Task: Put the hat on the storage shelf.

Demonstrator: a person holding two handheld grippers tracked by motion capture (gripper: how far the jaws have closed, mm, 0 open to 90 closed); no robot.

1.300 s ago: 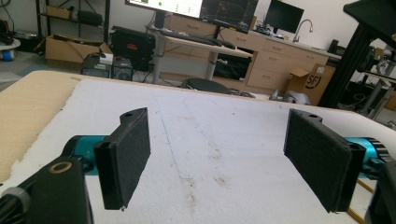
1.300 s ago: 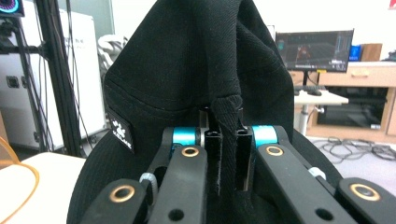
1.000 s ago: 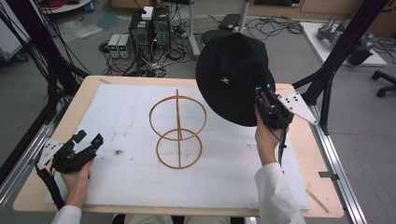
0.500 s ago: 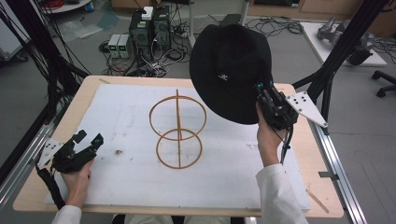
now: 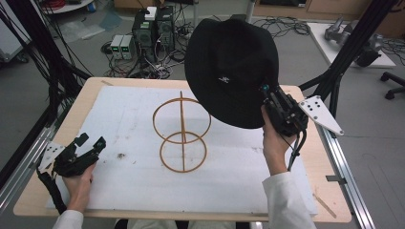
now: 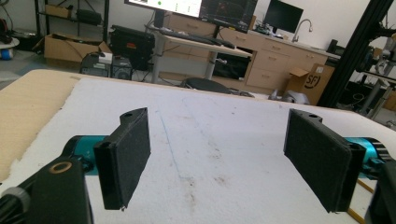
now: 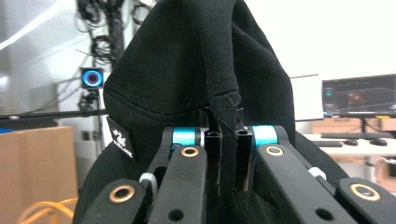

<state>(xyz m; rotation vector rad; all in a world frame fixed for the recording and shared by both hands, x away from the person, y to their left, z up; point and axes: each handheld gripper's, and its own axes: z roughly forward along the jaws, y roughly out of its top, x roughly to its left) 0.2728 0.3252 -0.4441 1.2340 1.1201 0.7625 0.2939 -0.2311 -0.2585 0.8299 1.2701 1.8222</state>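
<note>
Since the earlier frames, the black hat has risen and shifted toward the table's far edge, carried by the right gripper; the left gripper and the wooden stand have not moved.

Nearest the person, at the left front of the table, the left hand holds the left gripper low over the white foam sheet. Its jaws stand wide apart with nothing between them; the left gripper view shows only bare, stained sheet in the gap.

At mid-table, the wooden stand rests upright on the sheet: two rings, one above the other, joined by a vertical post.

To the right, the right hand holds the right gripper raised above the table. In the right gripper view, its jaws are closed on a fold of the hat fabric, pinched narrowly between them.

Beyond, the hat hangs in the air, clear of the stand, up and to the right of its top ring. A small white emblem shows on its crown.
</note>
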